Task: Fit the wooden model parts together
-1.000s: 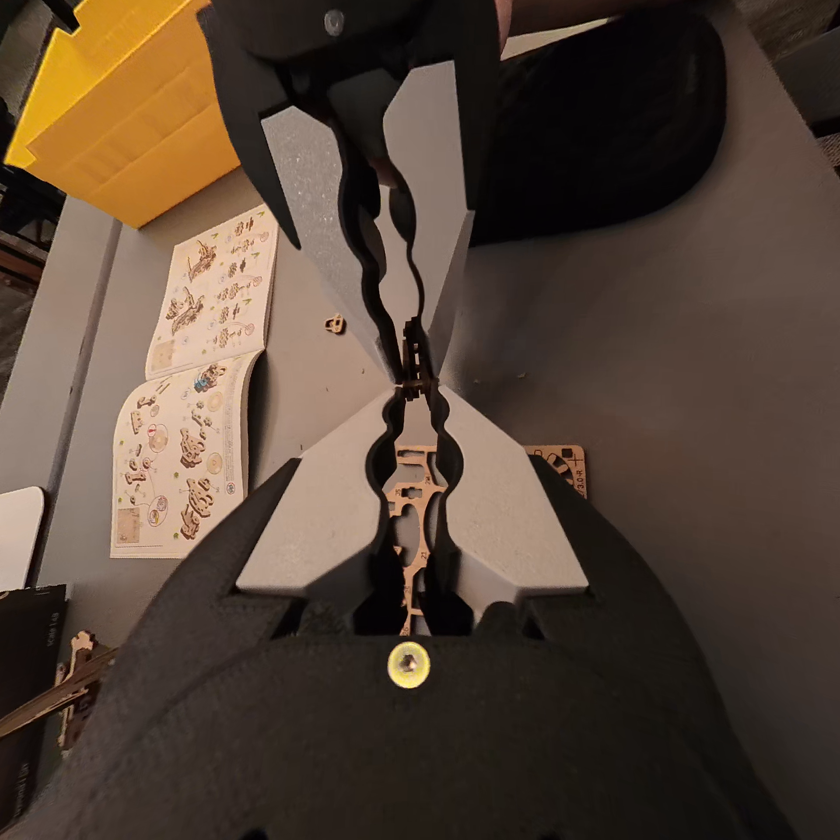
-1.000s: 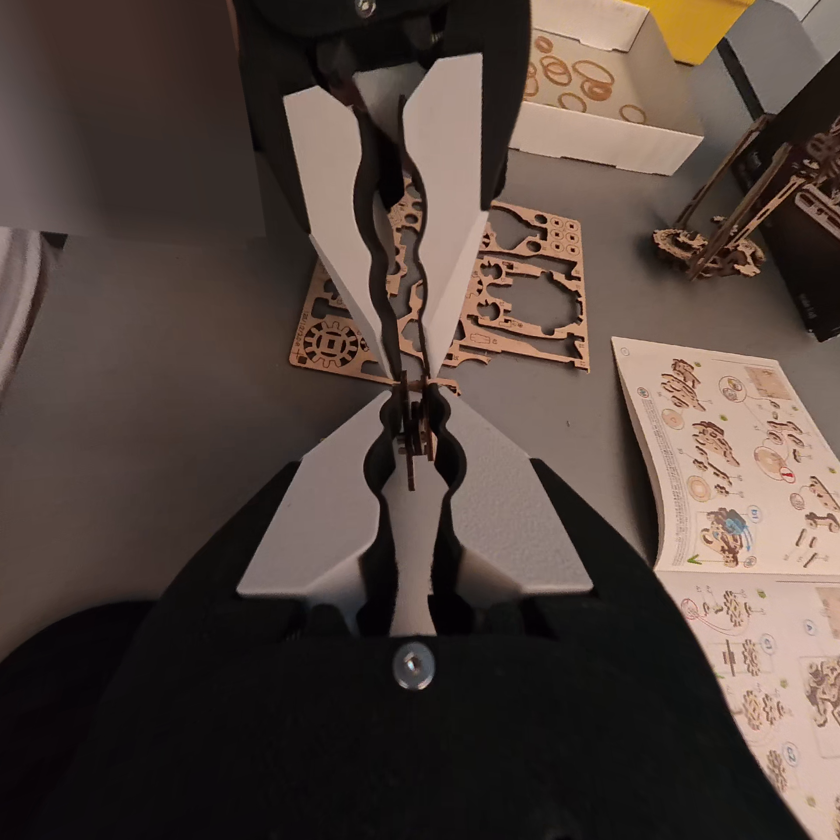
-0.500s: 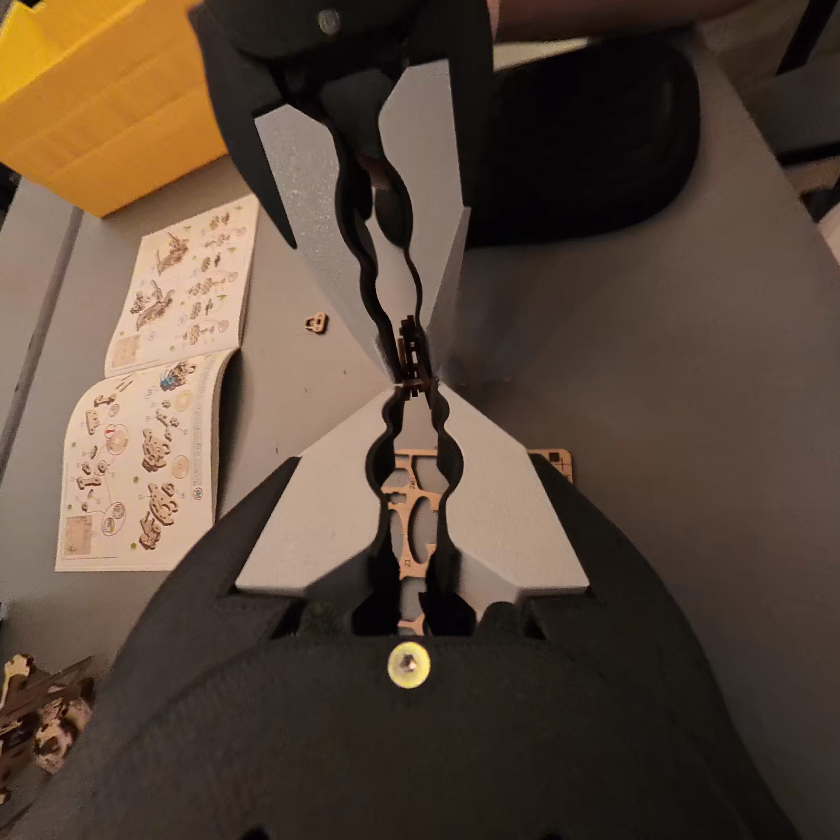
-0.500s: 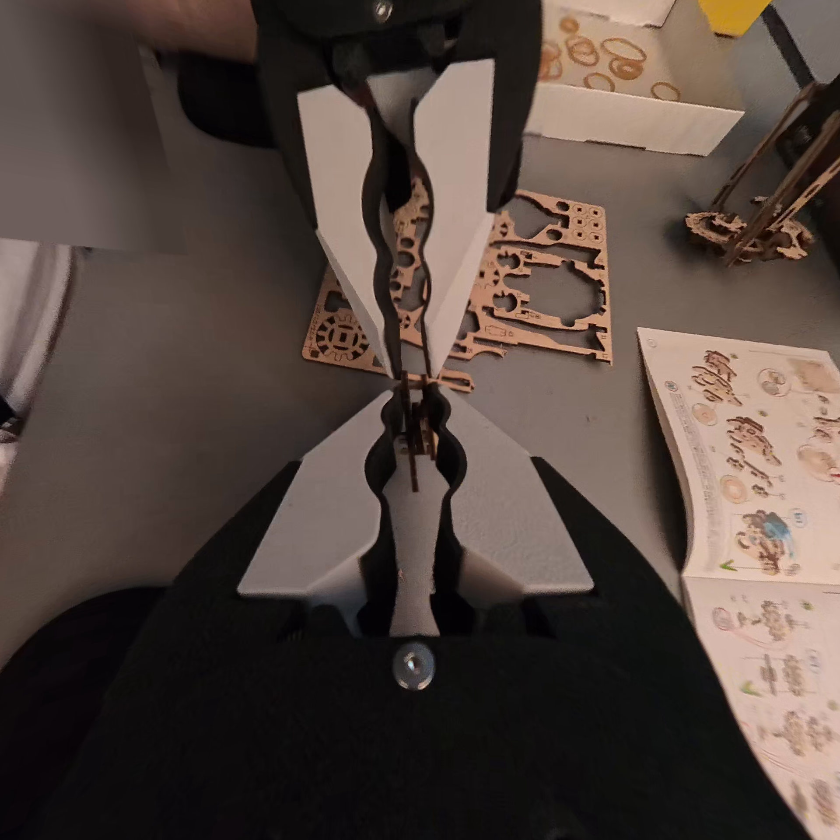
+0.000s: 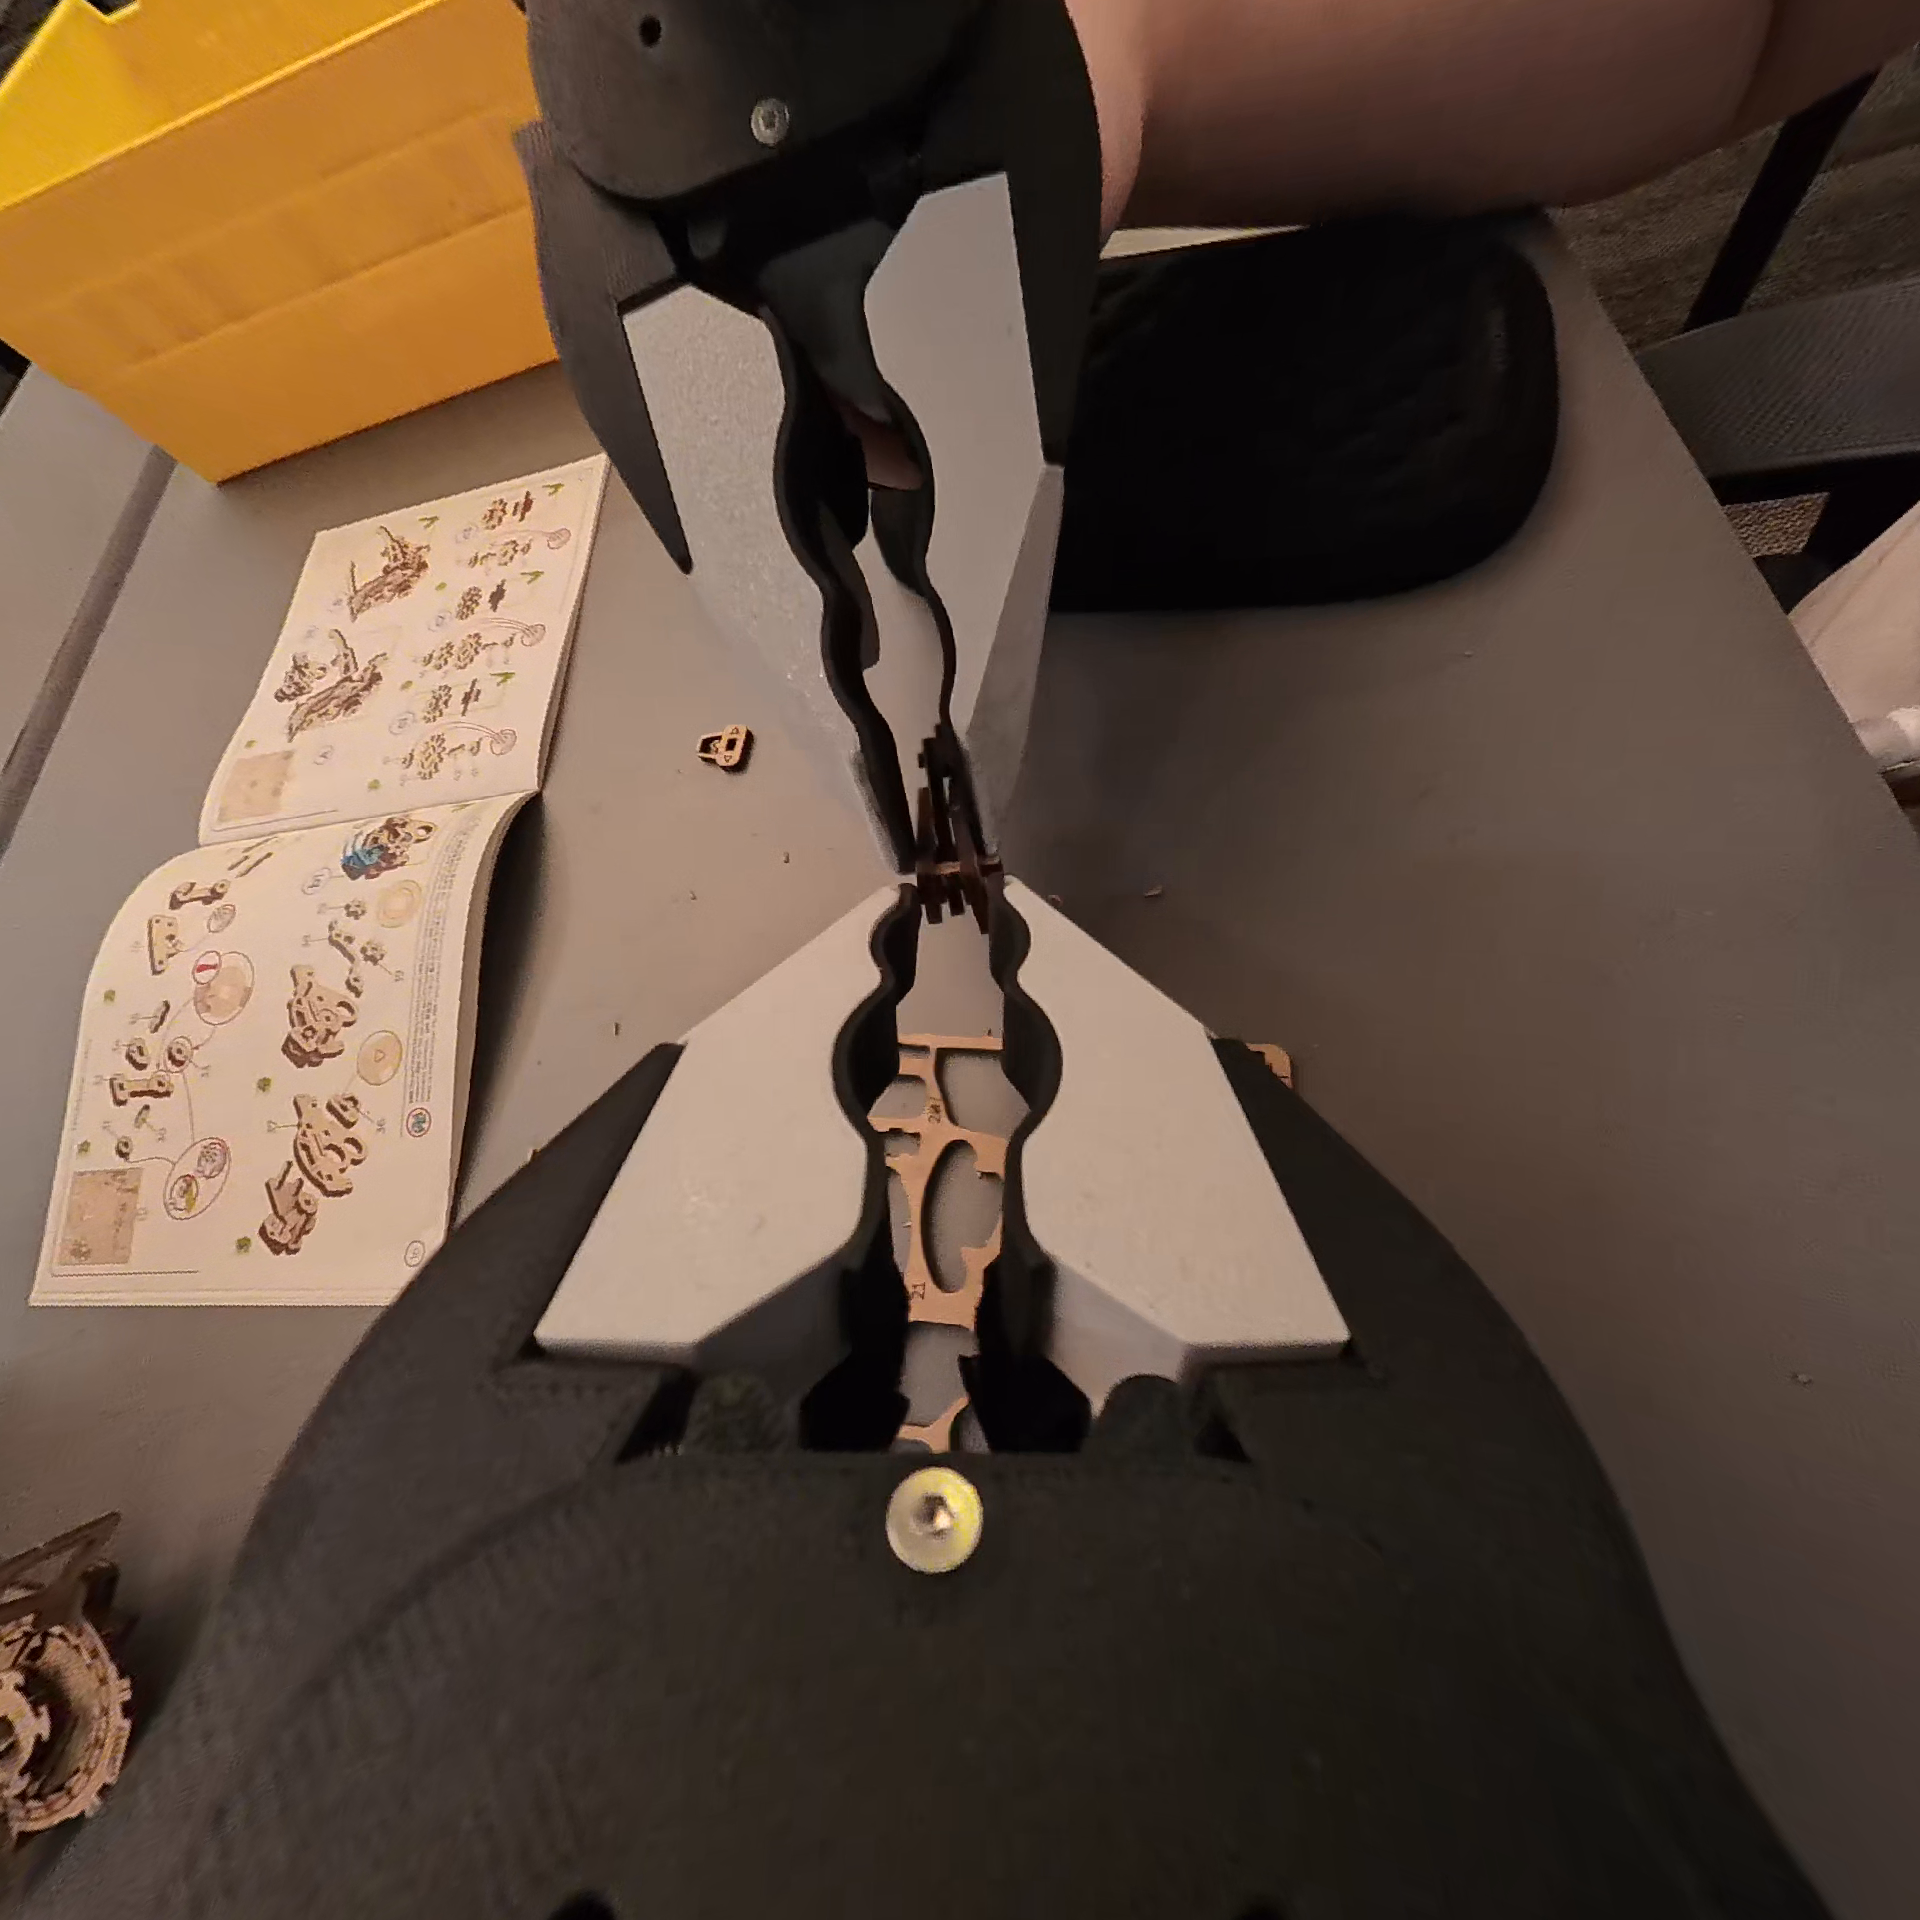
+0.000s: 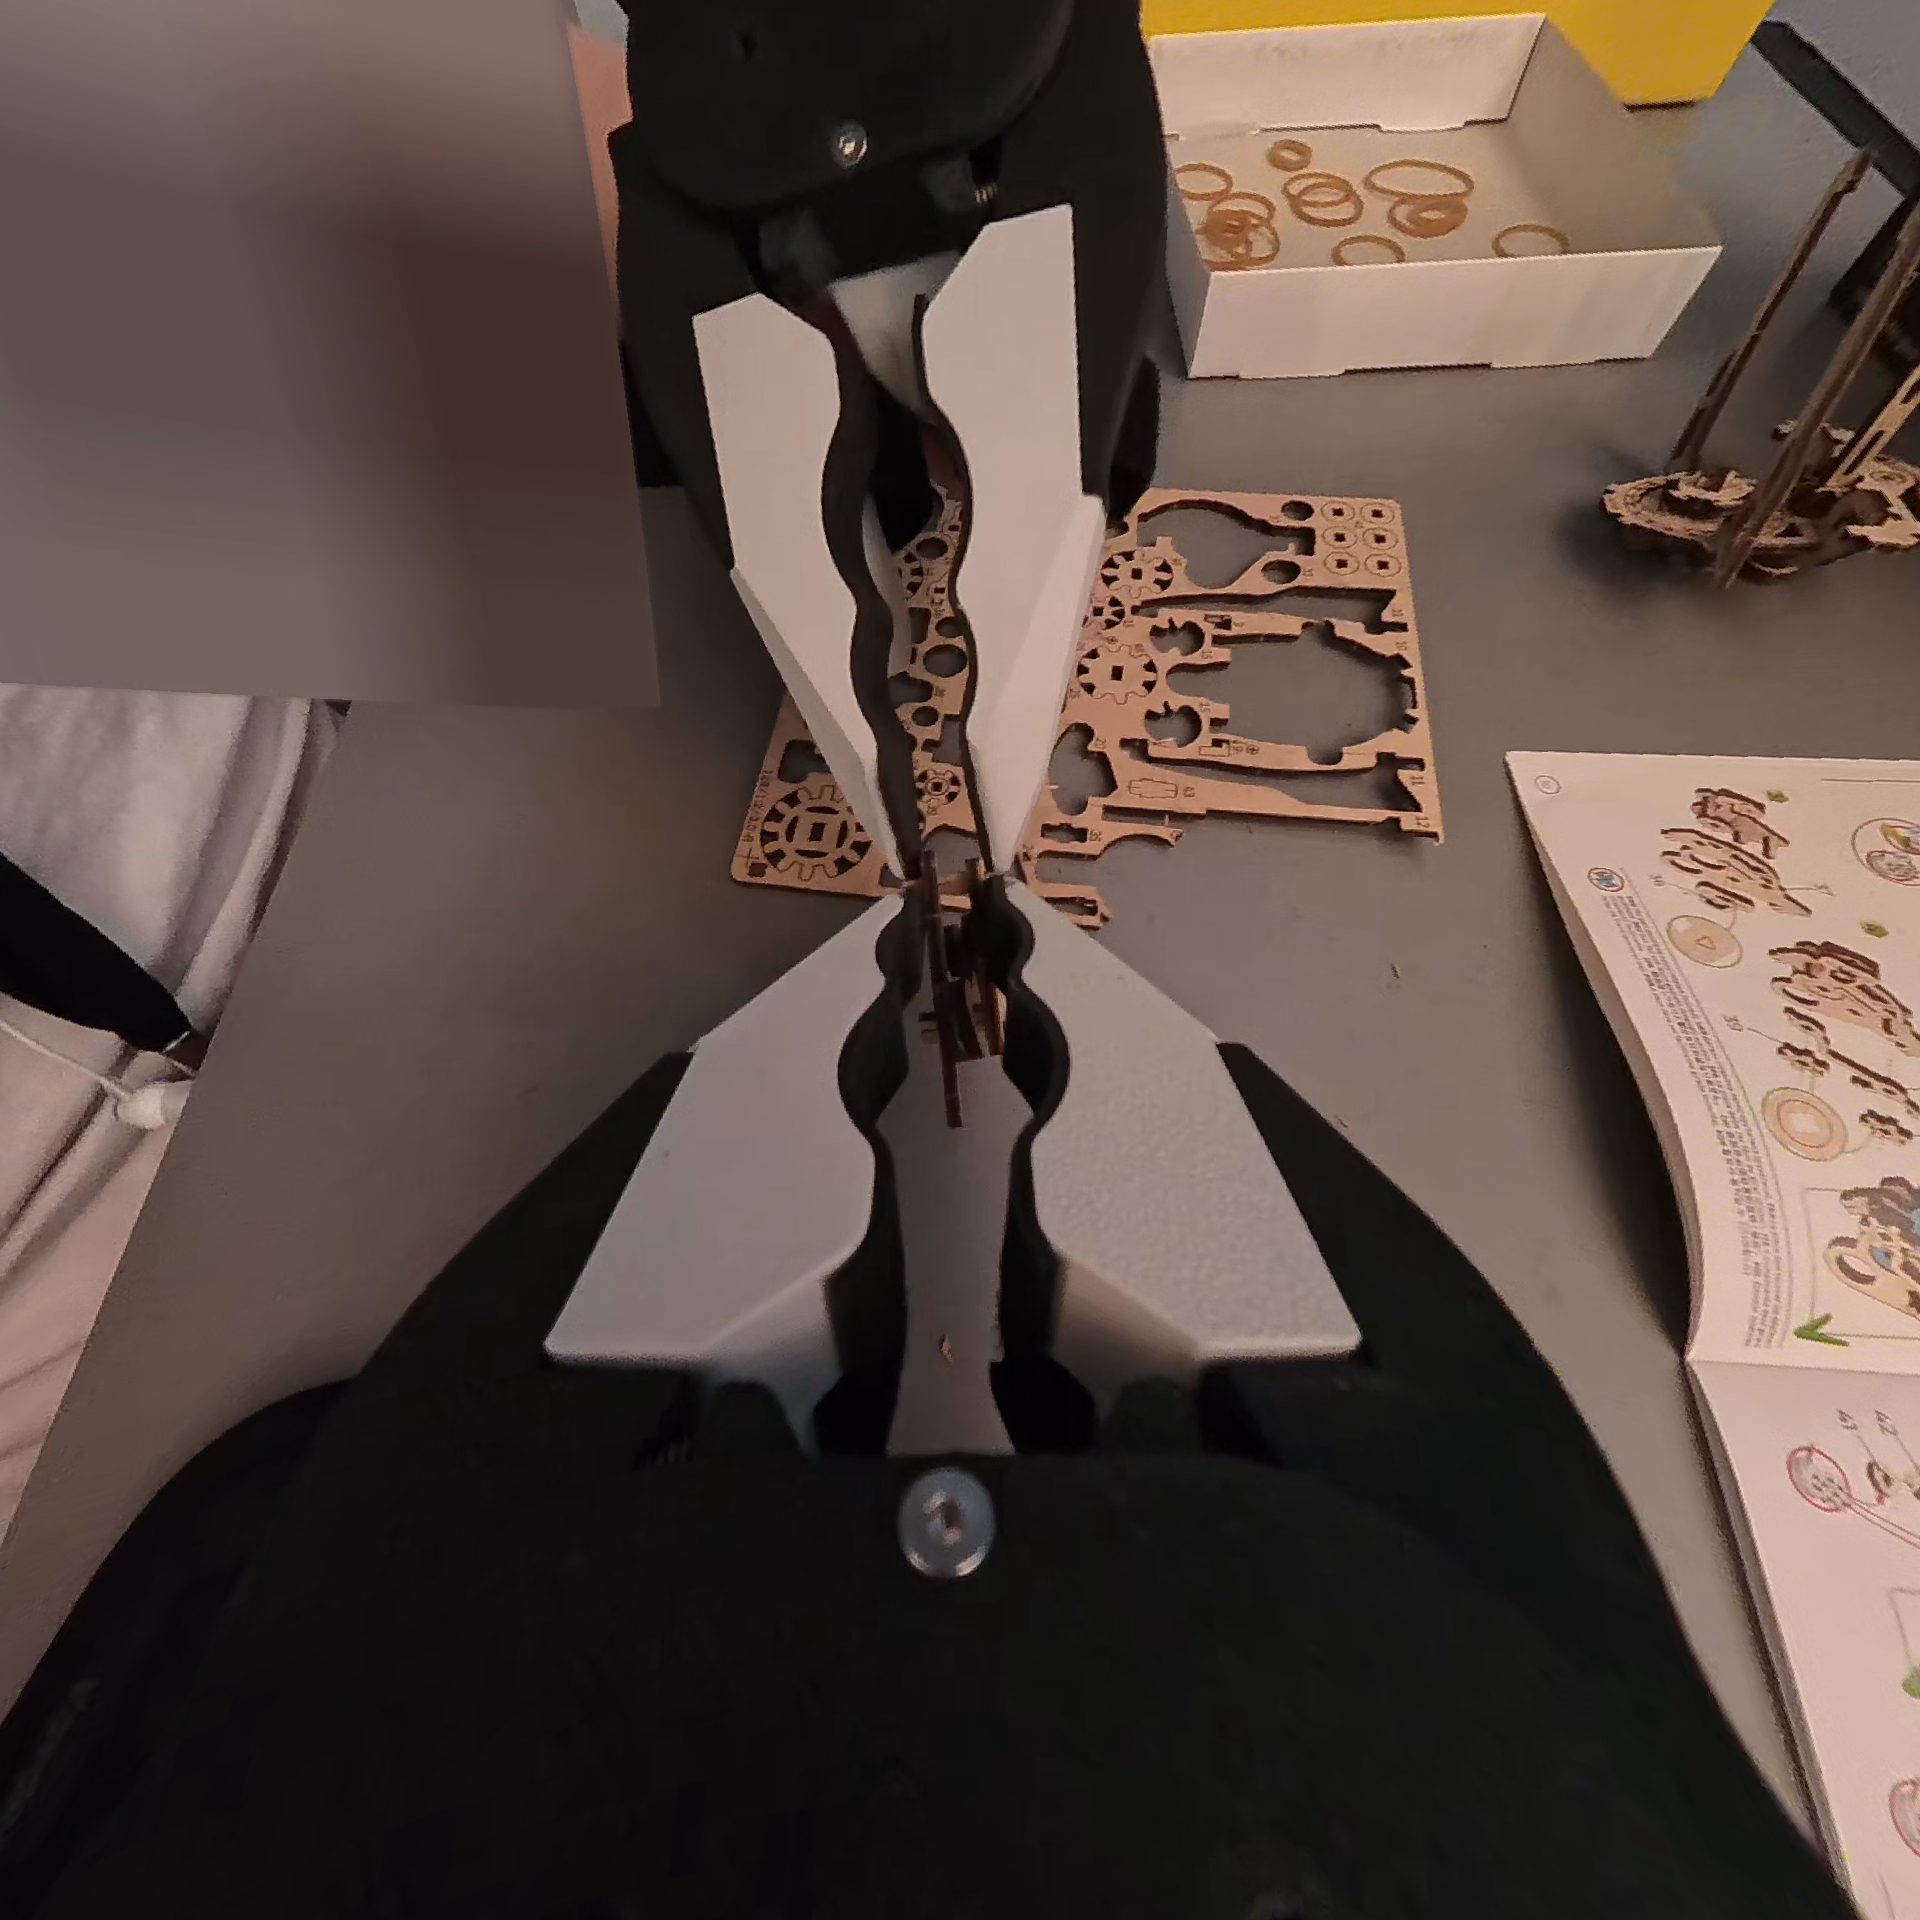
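Observation:
My two grippers meet tip to tip above the grey table (image 5: 1403, 935). In the left wrist view my left gripper (image 5: 940, 896) is shut on the near end of a small dark wooden part assembly (image 5: 943, 821). The right gripper (image 5: 935, 831) comes down from the top and is shut on the far end. In the right wrist view my right gripper (image 6: 951, 906) holds the layered wooden assembly (image 6: 961, 997) between its fingers. The left gripper (image 6: 940, 864) pinches its front edge from the far side. The joint between the parts is hidden by the fingertips.
A punched wooden parts sheet (image 6: 1195, 686) lies under the grippers. An open instruction booklet (image 5: 312, 935) lies beside it, with a small loose wooden piece (image 5: 724, 748) nearby. There is also a yellow bin (image 5: 260, 208), a white box of rings (image 6: 1403, 301), a part-built wooden model (image 6: 1818, 468) and a black cushion (image 5: 1299, 436). The small loose wooden piece (image 5: 724, 748) lies around 11 centimetres away from my right fingertips.
Both grippers stay shut and tip to tip on the wooden parts. The pair has drifted a little over the table, and the right gripper now stands steeper against the left.

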Action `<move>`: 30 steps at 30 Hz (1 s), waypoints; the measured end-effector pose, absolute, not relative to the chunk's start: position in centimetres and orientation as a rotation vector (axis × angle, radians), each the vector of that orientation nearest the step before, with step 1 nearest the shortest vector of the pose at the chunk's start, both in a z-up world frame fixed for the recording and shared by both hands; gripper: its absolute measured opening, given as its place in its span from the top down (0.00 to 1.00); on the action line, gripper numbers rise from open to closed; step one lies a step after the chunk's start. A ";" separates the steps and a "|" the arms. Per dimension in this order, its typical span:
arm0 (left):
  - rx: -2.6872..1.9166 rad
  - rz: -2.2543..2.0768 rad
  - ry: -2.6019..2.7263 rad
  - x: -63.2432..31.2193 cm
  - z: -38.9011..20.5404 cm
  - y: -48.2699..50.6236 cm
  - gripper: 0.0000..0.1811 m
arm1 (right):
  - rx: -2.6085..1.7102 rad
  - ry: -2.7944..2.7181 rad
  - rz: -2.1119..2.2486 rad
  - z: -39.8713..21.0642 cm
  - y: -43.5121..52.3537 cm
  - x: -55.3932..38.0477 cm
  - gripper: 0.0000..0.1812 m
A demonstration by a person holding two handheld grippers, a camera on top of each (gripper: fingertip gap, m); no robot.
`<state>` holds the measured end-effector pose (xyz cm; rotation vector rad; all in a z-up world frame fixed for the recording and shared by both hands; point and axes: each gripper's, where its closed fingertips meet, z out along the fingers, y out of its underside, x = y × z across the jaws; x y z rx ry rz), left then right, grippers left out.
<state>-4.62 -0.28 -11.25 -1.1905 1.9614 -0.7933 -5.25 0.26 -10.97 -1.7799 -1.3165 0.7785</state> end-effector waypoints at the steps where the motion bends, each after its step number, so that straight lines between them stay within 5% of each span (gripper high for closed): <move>1: -1.191 -0.789 1.963 -4.6 -11.3 -0.2 0.94 | -1.781 -1.314 0.781 -11.1 0.3 -5.3 0.95; 30: -1.145 -0.619 2.072 -4.9 -12.3 -1.1 0.94 | -1.705 -1.518 0.510 -12.2 -0.5 -5.4 0.95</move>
